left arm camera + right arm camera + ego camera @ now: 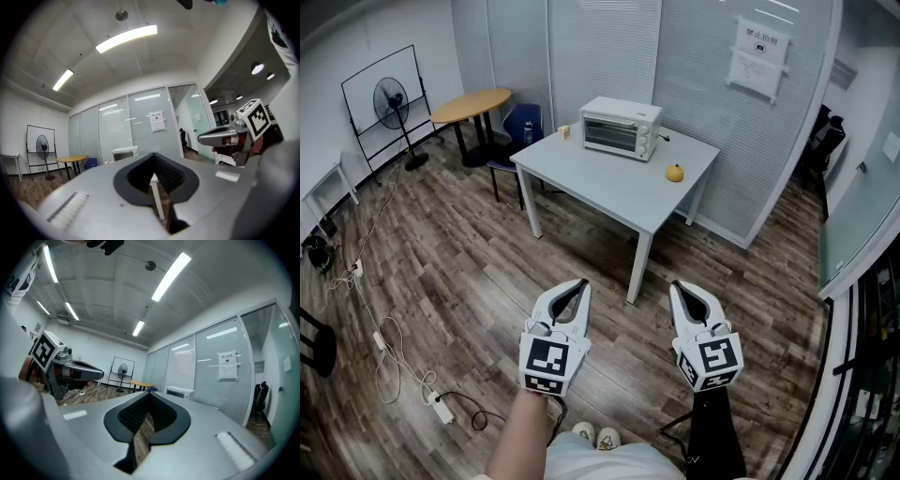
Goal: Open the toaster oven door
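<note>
Holds left tongs (579,284) and right tongs (677,286) pressed tip to tip, both empty, low over wooden floor (469,281), well apart from white surface (609,192). Shows toaster oven (621,127) at surface's far corner, near glass partition, door closed and facing this way, long axis along back edge. Shows orange fruit (675,172) just right of oven; blue chair (522,122), round table (472,105) and standing fan (392,98) off to left.

Bright even office light, glaring ceiling strip lights (126,38), soft shadows, strong fisheye bending, dark vignetted corners
</note>
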`<act>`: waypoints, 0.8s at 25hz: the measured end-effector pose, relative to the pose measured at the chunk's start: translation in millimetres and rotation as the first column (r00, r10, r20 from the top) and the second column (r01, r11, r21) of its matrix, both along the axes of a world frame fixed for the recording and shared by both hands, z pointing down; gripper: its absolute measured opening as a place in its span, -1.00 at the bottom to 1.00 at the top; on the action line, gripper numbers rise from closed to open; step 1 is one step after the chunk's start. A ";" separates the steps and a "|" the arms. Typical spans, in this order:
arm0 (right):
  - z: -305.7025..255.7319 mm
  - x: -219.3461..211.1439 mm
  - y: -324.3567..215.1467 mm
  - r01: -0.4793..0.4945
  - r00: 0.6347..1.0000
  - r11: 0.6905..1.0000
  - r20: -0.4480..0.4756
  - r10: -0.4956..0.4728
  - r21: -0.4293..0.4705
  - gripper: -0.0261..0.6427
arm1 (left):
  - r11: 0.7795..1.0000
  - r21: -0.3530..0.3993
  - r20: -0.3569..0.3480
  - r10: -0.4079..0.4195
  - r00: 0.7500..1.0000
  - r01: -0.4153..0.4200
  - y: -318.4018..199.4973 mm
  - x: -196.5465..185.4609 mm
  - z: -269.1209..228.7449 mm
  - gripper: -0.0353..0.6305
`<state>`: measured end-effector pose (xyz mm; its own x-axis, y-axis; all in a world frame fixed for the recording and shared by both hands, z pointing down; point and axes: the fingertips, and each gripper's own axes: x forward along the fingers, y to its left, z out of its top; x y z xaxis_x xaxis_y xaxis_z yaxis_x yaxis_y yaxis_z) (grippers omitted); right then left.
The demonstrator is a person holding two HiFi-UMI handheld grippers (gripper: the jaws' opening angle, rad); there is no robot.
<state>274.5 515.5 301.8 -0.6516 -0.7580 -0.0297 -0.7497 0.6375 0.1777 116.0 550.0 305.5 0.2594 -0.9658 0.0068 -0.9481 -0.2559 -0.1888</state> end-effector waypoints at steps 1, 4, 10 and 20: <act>-0.3 0.2 1.2 -0.001 1.000 1.000 0.001 0.001 -0.001 -0.92 | 1.000 0.001 0.003 0.000 1.000 0.000 0.9 0.0 -1.1 -0.72; -1.8 2.5 4.8 -0.002 1.000 1.000 0.006 0.002 -0.001 -0.92 | 1.000 0.004 0.007 -0.002 1.000 0.002 3.8 1.7 -3.7 -0.72; -2.7 12.1 11.3 0.001 1.000 1.000 0.018 -0.001 0.002 -0.92 | 1.000 0.007 -0.007 -0.006 1.000 0.006 7.9 9.4 -7.7 -0.72; -0.8 14.5 -15.2 -0.007 0.998 1.000 0.068 0.007 -0.002 -0.92 | 1.000 0.004 0.013 0.000 1.000 0.000 -20.5 9.8 -5.1 -0.72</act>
